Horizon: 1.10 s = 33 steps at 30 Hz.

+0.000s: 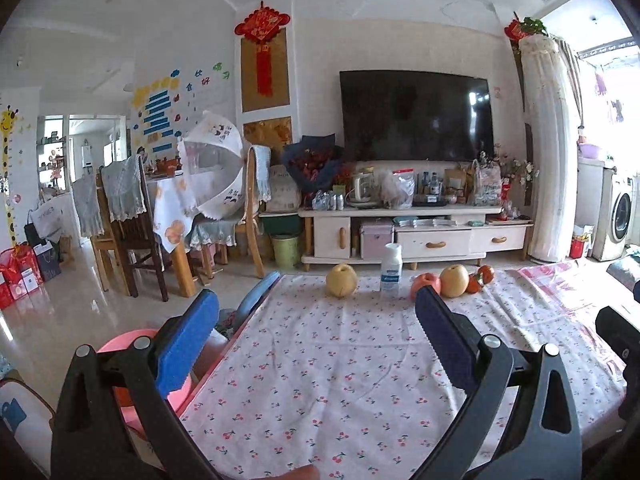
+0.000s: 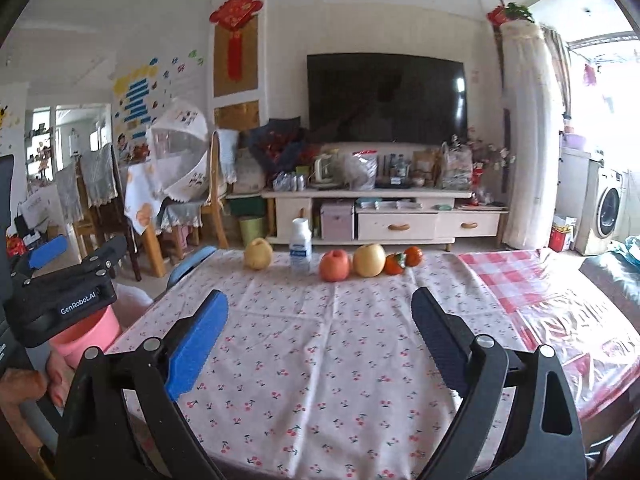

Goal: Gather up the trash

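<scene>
While spread wide and holding nothing, left gripper (image 1: 316, 312) and right gripper (image 2: 320, 316) over creased cherry-print tablecloth (image 2: 320, 360). At far edge: white plastic bottle (image 2: 301, 244) upright, between round yellow pear (image 2: 258, 254) and glossy red apple (image 2: 334, 265). Pink bin (image 2: 86, 334) left of table.

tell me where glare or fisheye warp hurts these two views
Right wrist view: window light washes out the plastic-covered checked cloth and washing machine. Left wrist view: same blowout at right, cabinet edges bow; the white bottle stays readable.
</scene>
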Each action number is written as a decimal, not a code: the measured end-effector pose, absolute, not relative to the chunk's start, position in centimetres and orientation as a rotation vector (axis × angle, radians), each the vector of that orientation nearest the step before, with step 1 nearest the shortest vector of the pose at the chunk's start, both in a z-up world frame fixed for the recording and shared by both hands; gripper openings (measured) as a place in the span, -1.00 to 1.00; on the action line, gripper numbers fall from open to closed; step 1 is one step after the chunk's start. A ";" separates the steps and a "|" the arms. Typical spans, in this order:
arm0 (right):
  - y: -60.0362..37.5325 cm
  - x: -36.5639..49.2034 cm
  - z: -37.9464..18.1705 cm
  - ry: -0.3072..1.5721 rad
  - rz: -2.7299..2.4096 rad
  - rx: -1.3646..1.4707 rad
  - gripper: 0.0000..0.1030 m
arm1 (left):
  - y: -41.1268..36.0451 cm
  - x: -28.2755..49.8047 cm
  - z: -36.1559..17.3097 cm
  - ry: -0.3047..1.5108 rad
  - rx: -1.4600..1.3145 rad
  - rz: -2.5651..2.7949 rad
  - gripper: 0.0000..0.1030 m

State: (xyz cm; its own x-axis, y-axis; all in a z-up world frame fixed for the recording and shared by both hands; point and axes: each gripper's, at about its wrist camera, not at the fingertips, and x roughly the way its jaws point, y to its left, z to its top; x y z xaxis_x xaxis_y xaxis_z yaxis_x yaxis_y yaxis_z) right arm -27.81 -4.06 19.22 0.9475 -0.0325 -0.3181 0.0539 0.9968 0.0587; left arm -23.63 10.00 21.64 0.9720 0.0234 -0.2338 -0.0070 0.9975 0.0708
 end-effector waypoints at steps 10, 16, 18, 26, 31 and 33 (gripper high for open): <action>-5.8 -31.1 20.6 0.268 -0.090 0.075 0.83 | 8.5 -26.0 23.4 0.190 0.087 -0.003 0.92; -5.9 -32.4 21.3 0.247 -0.106 0.073 0.84 | 8.3 -27.0 24.1 0.173 0.089 -0.012 0.92; -6.0 -32.9 21.6 0.236 -0.119 0.070 0.86 | 8.2 -27.3 24.3 0.165 0.092 -0.013 0.92; -6.6 -34.3 22.0 0.219 -0.152 0.076 0.87 | 8.1 -28.4 24.8 0.139 0.085 -0.033 0.92; -7.0 -34.9 22.1 0.214 -0.167 0.085 0.87 | 8.1 -28.7 24.9 0.136 0.084 -0.039 0.92; -7.0 -35.1 22.1 0.210 -0.172 0.082 0.87 | 8.1 -28.7 24.9 0.135 0.084 -0.038 0.92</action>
State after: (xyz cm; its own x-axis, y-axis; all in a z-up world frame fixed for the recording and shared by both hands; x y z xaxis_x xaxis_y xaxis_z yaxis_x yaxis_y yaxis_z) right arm -35.09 -7.03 22.14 0.9635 -0.1610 -0.2139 0.1782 0.9820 0.0634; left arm -28.68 8.10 24.87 0.9902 -0.0323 -0.1362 0.0436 0.9957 0.0812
